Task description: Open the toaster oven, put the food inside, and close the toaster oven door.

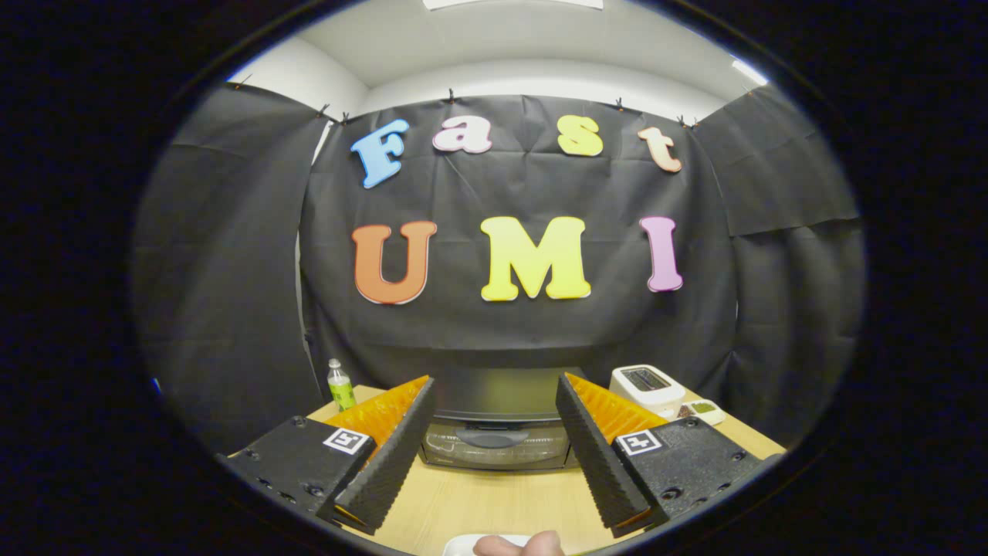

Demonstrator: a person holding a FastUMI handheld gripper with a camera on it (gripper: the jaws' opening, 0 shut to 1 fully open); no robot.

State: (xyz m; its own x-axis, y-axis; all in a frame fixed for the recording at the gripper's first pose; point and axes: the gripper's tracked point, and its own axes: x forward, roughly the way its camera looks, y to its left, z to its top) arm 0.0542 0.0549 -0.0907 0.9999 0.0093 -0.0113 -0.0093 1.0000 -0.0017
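A dark toaster oven (495, 417) stands on the wooden table (478, 502) straight ahead, beyond my fingers. Its glass door with a dark handle (492, 437) is closed. My gripper (494, 432) is open, held above the table with a wide gap between the fingers and nothing in it. The oven shows through that gap. A white plate edge (463, 544) lies near me below the fingers, with a person's fingertip (519, 545) resting at it. What lies on the plate is hidden.
A white slot toaster (647, 388) stands to the right of the oven, with a small dish of green food (702, 409) beside it. A green-labelled bottle (340, 384) stands at the table's far left. Black cloth walls close the booth behind.
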